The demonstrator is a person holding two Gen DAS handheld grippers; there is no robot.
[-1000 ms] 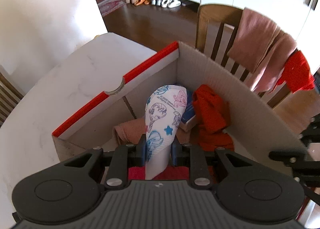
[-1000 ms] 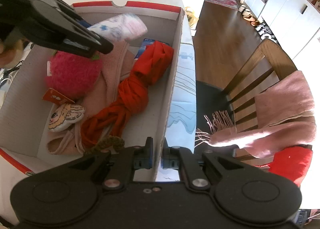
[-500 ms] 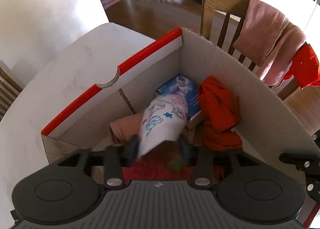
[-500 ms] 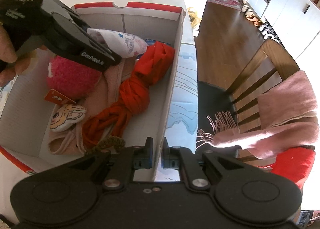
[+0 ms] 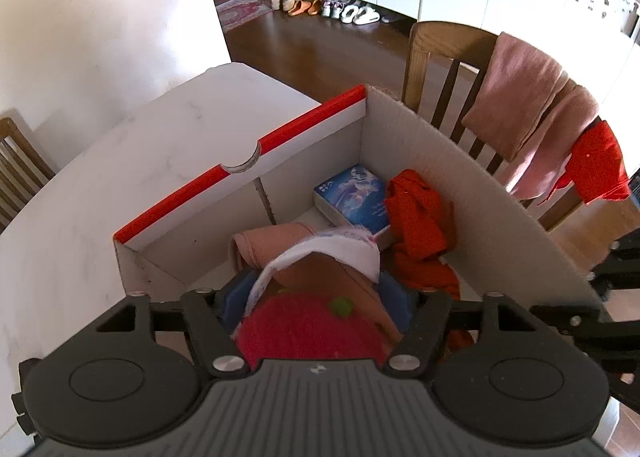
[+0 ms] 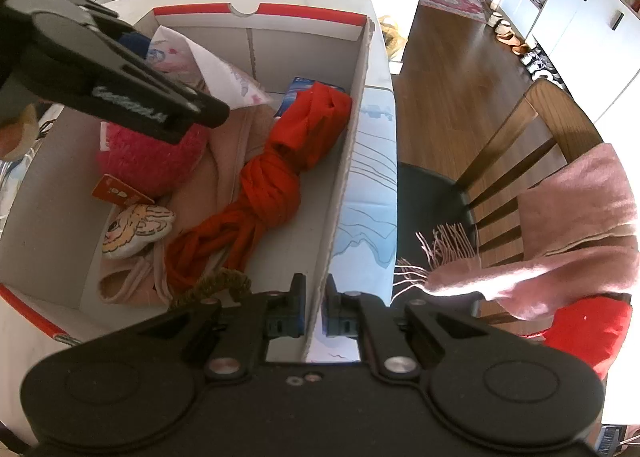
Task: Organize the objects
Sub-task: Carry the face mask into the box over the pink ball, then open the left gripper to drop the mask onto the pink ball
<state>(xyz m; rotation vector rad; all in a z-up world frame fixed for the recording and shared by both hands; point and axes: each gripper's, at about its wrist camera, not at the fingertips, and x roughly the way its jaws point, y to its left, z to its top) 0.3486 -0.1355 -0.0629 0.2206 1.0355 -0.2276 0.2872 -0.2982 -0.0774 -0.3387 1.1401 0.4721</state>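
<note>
Black plastic tongs first: the left tongs (image 5: 318,293) are over the cardboard box (image 6: 348,161), jaws opening, and the white printed cloth (image 5: 332,253) droops between the blue pads without being pinched, right above the fuzzy pink plush (image 5: 304,325). The right tongs (image 6: 313,311) are clamped shut on the box's right wall, near end, so that side is pinned.

Inside the box, the red knotted cloth (image 6: 276,181) runs along the right wall, with a blue packet (image 5: 354,193) tucked in the far right corner. A peach cloth (image 6: 232,145) lies under the plush, and a small cartoon-face pouch (image 6: 136,229) sits near the left wall. The box stands on the white marble worktop (image 5: 132,161). Off to the right, a wooden chair (image 6: 516,137) has a pink scarf (image 6: 568,241) draped over it.
</note>
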